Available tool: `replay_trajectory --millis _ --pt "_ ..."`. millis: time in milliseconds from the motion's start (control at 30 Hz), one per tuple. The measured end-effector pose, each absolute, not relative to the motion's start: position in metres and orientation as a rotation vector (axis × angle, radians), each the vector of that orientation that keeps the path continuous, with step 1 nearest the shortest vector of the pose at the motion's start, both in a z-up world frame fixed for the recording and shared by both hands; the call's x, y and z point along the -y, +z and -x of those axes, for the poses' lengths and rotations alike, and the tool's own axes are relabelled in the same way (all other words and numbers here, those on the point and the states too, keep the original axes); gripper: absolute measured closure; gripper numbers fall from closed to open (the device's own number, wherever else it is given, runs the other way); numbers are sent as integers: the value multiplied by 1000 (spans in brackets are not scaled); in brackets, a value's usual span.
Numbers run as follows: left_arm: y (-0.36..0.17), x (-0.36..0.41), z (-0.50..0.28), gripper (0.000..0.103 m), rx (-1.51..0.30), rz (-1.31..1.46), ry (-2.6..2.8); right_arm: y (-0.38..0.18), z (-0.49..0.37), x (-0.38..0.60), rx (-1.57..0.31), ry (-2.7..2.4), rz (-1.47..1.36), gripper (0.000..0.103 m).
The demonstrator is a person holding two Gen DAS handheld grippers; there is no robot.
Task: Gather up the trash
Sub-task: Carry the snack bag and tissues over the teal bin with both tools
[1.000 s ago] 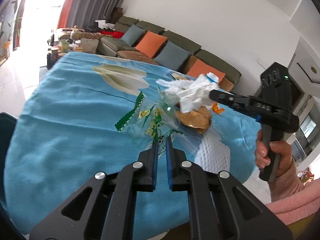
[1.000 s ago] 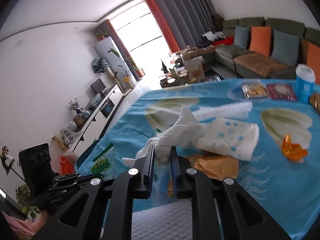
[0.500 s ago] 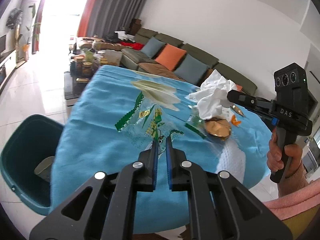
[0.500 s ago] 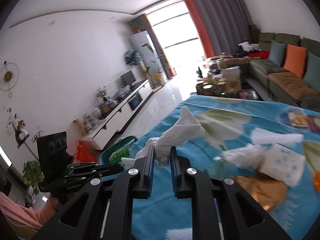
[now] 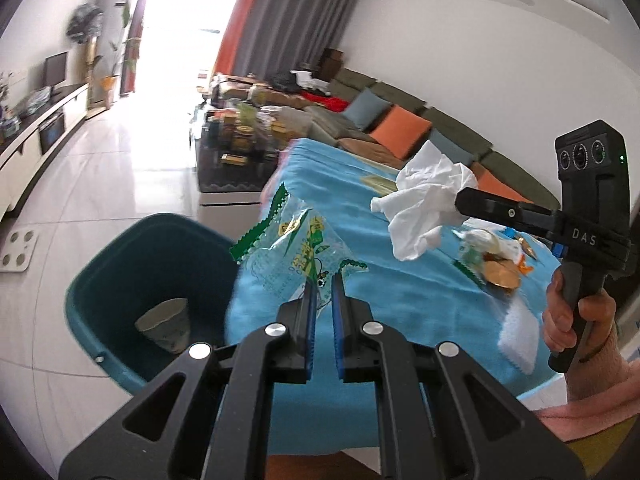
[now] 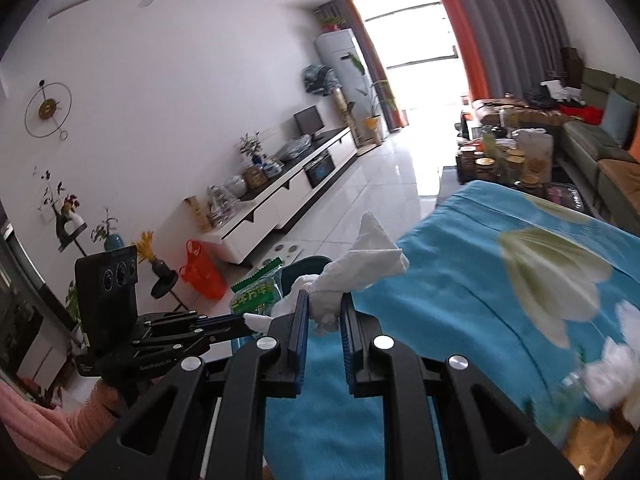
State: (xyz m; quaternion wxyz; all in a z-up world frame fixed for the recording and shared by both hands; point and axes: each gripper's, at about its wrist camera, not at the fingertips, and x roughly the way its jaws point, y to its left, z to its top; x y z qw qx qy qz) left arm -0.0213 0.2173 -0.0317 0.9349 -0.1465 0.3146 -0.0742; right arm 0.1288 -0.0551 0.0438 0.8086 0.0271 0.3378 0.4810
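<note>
My left gripper [image 5: 322, 280] is shut on a clear plastic wrapper with green edges [image 5: 294, 246] and holds it in the air over the table's left edge, beside the teal bin [image 5: 120, 264]. A paper cup [image 5: 164, 326] lies in the bin. My right gripper [image 6: 324, 304] is shut on a crumpled white tissue [image 6: 360, 264] above the blue tablecloth [image 6: 460, 300]. In the left wrist view the tissue [image 5: 424, 204] hangs from the right gripper [image 5: 460, 200] to the right of the wrapper. The wrapper also shows in the right wrist view [image 6: 256, 292], held by the left gripper [image 6: 240, 324].
More trash lies on the blue tablecloth [image 5: 400, 292]: a brown wrapper [image 5: 500, 274], an orange scrap [image 5: 524, 268] and white tissues [image 6: 612, 376]. A glass coffee table with jars [image 5: 236, 144] stands beyond the table. A sofa [image 5: 400, 128] lines the back wall. A TV cabinet [image 6: 288, 192] lines the left wall.
Both grippers have swung left with their loads, away from the table's middle toward its left edge. The teal bin has come fully into the left wrist view.
</note>
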Motion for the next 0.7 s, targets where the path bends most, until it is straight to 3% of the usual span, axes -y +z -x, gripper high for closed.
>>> replay_trajectory --millis 700 --pt "-83 -292 14 95 -744 397 42 15 -151 -51 -837 1104 76 89"
